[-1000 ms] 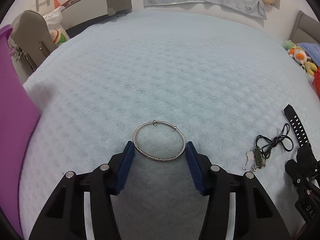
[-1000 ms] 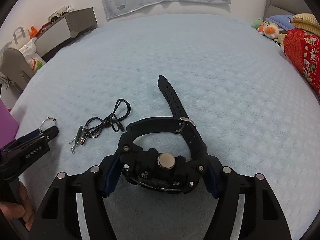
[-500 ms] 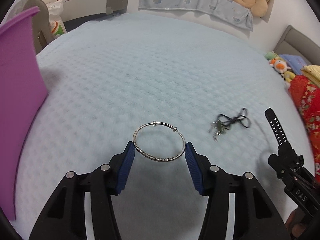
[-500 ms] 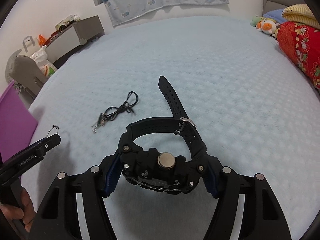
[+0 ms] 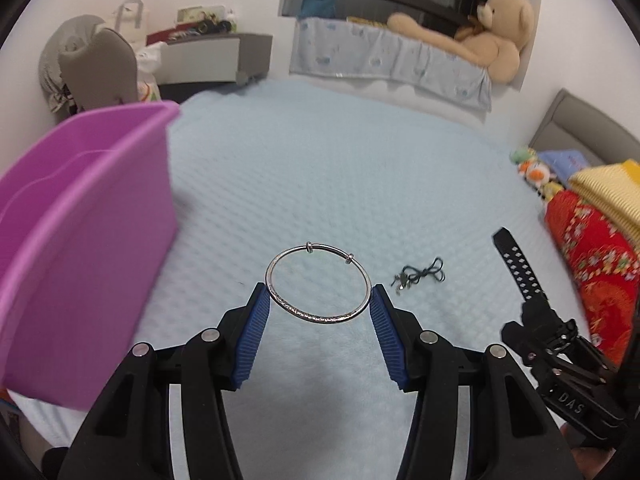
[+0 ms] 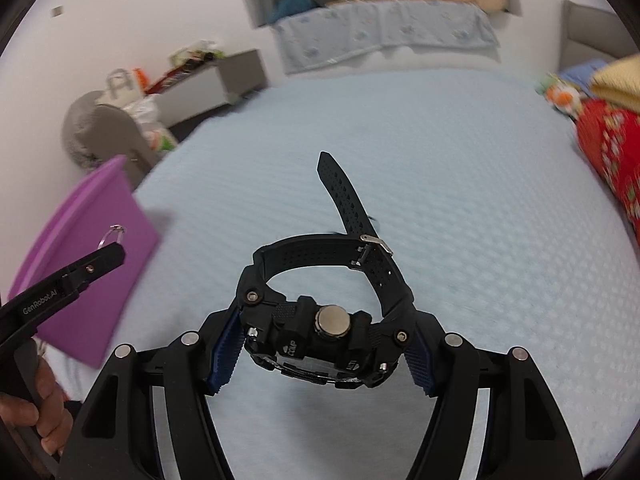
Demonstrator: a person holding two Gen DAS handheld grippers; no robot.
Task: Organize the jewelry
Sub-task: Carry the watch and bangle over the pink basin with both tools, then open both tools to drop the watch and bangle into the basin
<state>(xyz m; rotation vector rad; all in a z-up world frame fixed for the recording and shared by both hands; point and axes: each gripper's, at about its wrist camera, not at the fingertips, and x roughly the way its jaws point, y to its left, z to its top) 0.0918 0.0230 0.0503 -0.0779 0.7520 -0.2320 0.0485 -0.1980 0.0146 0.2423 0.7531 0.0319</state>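
My left gripper (image 5: 319, 300) is shut on a thin silver bangle (image 5: 292, 309), holding it level above the light blue bedspread (image 5: 320, 184). My right gripper (image 6: 320, 340) is shut on a black digital watch (image 6: 320, 336), its strap (image 6: 344, 196) sticking up and forward. The purple bin (image 5: 80, 248) stands just left of the left gripper and shows in the right wrist view (image 6: 88, 264) at the left. A black cord necklace (image 5: 420, 276) lies on the bed to the right of the bangle. The right gripper with the watch (image 5: 556, 344) shows at the right of the left wrist view.
A red patterned quilt (image 5: 592, 264) and folded yellow blanket (image 5: 604, 192) lie at the bed's right edge with small plush toys (image 5: 532, 168). A grey chair (image 5: 96, 68) and grey cabinet (image 5: 212, 56) stand beyond the bed's left side. A teddy bear (image 5: 488, 36) sits on the window ledge.
Both grippers have risen and tilted up with their loads. The purple bin has come closer to the left gripper, and the necklace now looks farther below.
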